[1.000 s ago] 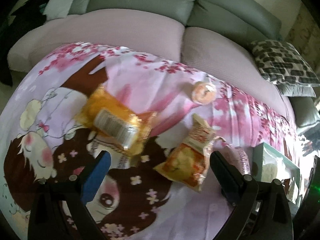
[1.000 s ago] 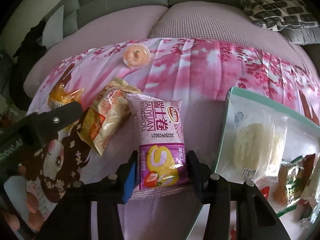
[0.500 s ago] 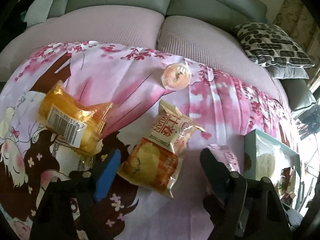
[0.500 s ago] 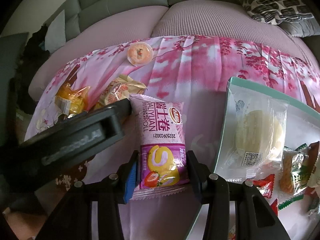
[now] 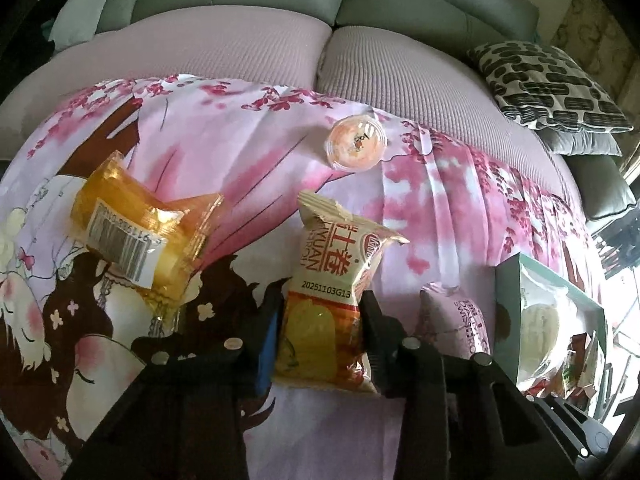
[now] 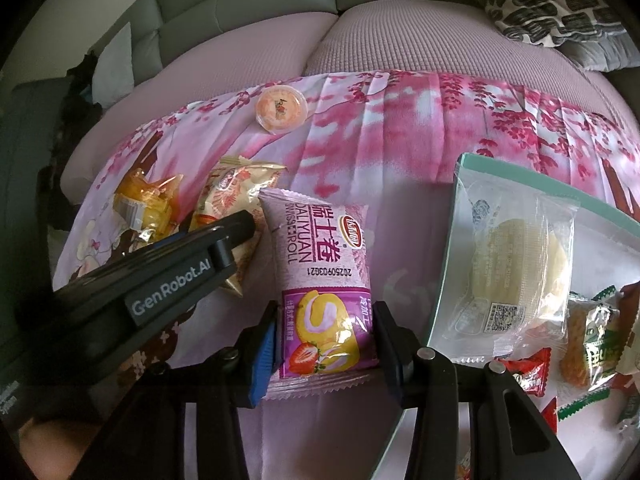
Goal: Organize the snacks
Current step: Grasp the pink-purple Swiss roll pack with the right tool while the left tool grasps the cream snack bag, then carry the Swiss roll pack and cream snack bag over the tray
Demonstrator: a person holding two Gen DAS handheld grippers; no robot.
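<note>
My left gripper (image 5: 320,320) is shut on an orange-and-cream Swiss roll packet (image 5: 332,292) lying on the pink cartoon cloth (image 5: 240,152). My right gripper (image 6: 324,340) is shut on a purple strawberry Swiss roll packet (image 6: 320,280), which also shows in the left wrist view (image 5: 460,320). A teal-rimmed tray (image 6: 460,216) with several wrapped snacks sits to the right and also shows in the left wrist view (image 5: 508,304). The left gripper's body (image 6: 160,280) shows at the left of the right wrist view, over the orange packet (image 6: 228,200).
A yellow wrapped snack with a barcode (image 5: 140,232) lies at the left. A round jelly cup (image 5: 356,142) sits at the cloth's far edge. The cloth covers a pink sofa seat (image 5: 400,68); a black-and-white cushion (image 5: 548,84) lies at the back right.
My left gripper moved right and forward to the orange-and-cream packet and closed on it. My right gripper stayed shut on the purple packet.
</note>
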